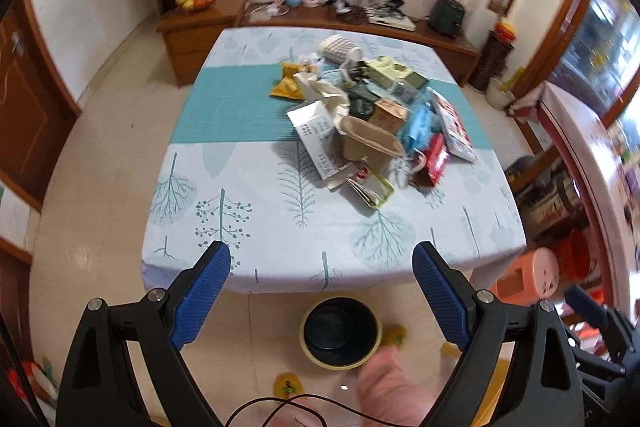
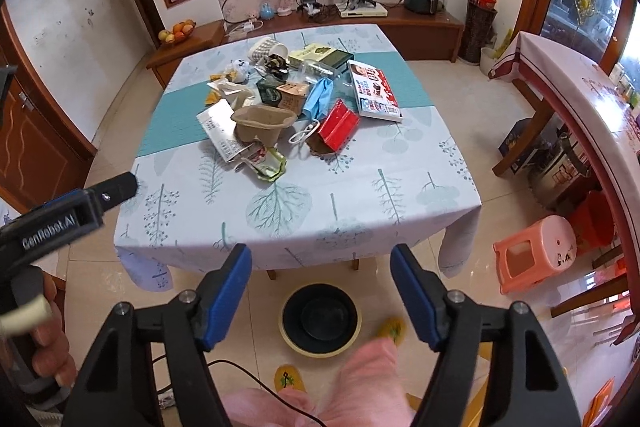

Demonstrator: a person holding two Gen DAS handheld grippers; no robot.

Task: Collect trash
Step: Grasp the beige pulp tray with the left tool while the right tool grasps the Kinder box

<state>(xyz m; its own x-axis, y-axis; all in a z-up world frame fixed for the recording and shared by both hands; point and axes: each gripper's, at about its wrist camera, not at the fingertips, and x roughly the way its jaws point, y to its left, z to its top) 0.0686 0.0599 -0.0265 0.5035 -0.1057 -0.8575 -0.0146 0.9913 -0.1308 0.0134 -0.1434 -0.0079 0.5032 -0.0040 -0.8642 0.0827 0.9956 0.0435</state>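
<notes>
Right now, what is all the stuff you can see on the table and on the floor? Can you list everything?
Square table with tree-print cloth: one, pale blue and teal, room centre.
Brown moulded-pulp tray: one, front of the trash pile.
Red foil packet: one, right of the tray.
Blue face mask: one, behind the packet.
White printed box with red edge: one, right edge of the pile.
White textured cup: one, lying at the pile's far side.
Yellow wrapper: one, left of the pile.
Round black bin with yellow rim: one, floor before the table.
Pink plastic stool: one, floor, right.
Left gripper: open, holds nothing.
Right gripper: open, holds nothing.
</notes>
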